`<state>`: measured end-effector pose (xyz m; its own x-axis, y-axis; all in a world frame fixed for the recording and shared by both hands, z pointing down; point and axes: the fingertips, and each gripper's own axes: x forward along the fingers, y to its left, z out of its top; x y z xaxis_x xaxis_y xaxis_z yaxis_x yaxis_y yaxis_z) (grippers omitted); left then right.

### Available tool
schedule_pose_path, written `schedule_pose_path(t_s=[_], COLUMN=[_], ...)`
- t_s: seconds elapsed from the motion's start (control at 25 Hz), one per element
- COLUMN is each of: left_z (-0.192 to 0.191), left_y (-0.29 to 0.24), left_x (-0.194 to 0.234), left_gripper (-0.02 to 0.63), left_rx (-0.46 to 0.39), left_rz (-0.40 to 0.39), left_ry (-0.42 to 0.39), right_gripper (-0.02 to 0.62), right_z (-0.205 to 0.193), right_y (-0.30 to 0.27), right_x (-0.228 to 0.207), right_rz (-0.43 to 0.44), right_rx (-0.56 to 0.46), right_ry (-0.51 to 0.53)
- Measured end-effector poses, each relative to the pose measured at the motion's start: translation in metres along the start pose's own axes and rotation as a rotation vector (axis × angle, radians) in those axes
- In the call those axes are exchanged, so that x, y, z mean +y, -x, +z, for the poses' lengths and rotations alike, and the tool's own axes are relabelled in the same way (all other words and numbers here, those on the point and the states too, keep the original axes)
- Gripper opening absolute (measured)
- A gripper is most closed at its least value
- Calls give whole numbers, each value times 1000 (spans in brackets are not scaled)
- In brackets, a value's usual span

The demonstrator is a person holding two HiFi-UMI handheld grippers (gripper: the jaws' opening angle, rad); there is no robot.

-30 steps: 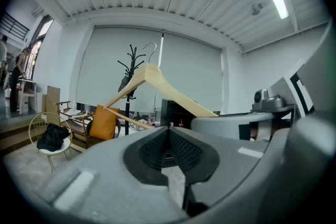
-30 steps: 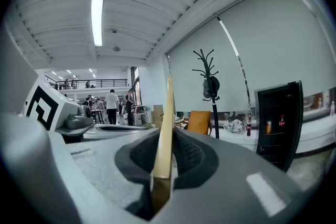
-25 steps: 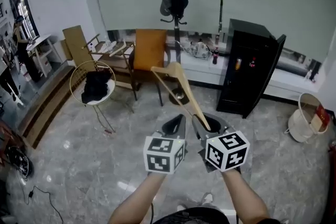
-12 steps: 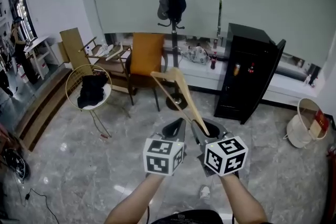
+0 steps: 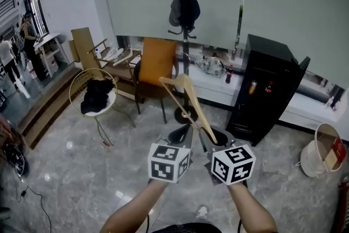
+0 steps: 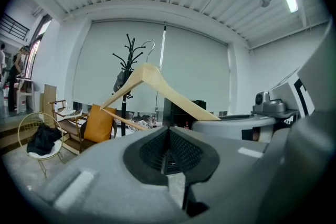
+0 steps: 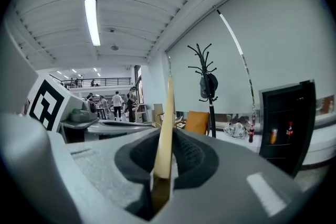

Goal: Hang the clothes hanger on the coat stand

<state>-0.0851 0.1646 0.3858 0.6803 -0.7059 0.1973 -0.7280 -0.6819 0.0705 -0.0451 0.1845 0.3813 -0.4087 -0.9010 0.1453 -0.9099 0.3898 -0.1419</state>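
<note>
A black coat stand (image 5: 185, 35) rises ahead by the window blind, with a dark hat (image 5: 184, 11) hung on it. The wooden clothes hanger (image 5: 188, 101) slants up and to the left in front of the stand's base. My right gripper (image 5: 214, 136) is shut on the hanger's lower arm. In the right gripper view the hanger (image 7: 167, 123) stands edge-on between the pads, with the coat stand (image 7: 208, 81) beyond it. My left gripper (image 5: 182, 129) sits close beside it, shut and holding nothing. In the left gripper view the hanger (image 6: 157, 84) crosses in front of the coat stand (image 6: 126, 65).
An orange chair (image 5: 155, 63) stands left of the coat stand and a black cabinet (image 5: 267, 90) right of it. A round wire chair with black cloth (image 5: 98, 95) and a wooden deck chair (image 5: 90, 52) are at the left. A white bin (image 5: 322, 150) is at the right. People (image 5: 8, 60) stand at the far left.
Both grippers and the hanger have travelled forward across the floor. The coat stand, orange chair and cabinet now look nearer. The grip on the hanger is unchanged.
</note>
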Motion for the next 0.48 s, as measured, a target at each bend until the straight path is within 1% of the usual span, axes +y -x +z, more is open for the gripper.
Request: schedule_pose_path(t_s=[0.12, 0.28, 0.48], left_z=[6, 17, 28], left_y=[-34, -70, -107], left_x=[-7, -10, -15], left_gripper=[5, 5, 5], left_rx=[13, 9, -1], left_rz=[14, 47, 73], left_ry=[7, 10, 7], right_gripper=[51, 51, 51], right_z=[7, 14, 21], right_y=[-11, -24, -38], right_x=[-34, -75, -113], right_rz=[28, 59, 89], right_rx=[16, 31, 30], right_ry=[-2, -10, -19])
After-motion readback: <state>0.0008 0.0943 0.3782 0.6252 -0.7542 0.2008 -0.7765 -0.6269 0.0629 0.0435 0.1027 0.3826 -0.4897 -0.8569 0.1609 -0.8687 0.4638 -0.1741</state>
